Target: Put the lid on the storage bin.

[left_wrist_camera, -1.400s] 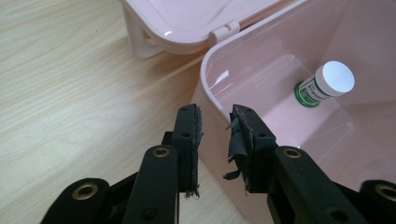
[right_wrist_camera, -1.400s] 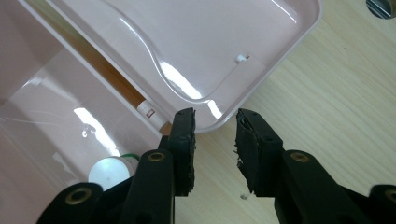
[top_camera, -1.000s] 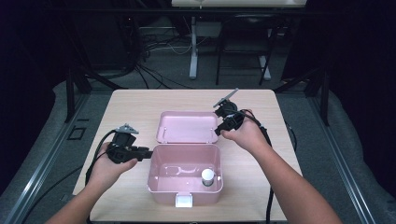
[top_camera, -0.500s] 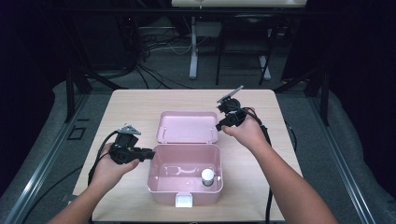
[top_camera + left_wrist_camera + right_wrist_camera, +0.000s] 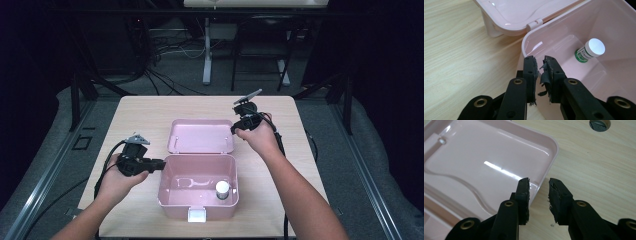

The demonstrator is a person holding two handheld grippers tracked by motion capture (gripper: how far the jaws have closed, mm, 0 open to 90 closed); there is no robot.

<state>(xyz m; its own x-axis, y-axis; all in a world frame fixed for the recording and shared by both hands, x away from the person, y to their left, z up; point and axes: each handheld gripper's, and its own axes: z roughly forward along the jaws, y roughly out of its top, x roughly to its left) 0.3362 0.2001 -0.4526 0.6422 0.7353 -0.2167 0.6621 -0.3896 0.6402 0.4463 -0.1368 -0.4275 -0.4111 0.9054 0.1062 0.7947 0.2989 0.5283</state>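
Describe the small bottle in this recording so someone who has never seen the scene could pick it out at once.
On the wooden table sits an open pink box with its lid folded back flat behind it. Inside the box, near the front right corner in the high view, stands the small bottle. It is the one loose item inside, marked by a white cap and a green label.

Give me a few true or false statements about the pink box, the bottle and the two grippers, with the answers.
1. The pink box has its lid open. True.
2. A white-capped bottle stands inside the box. True.
3. The bottle lies on the table beside the box. False: it is inside the box.
4. The right gripper holds the bottle. False: its jaws straddle the lid's edge, not yet gripping.
5. The left gripper is at the box's left wall. True.
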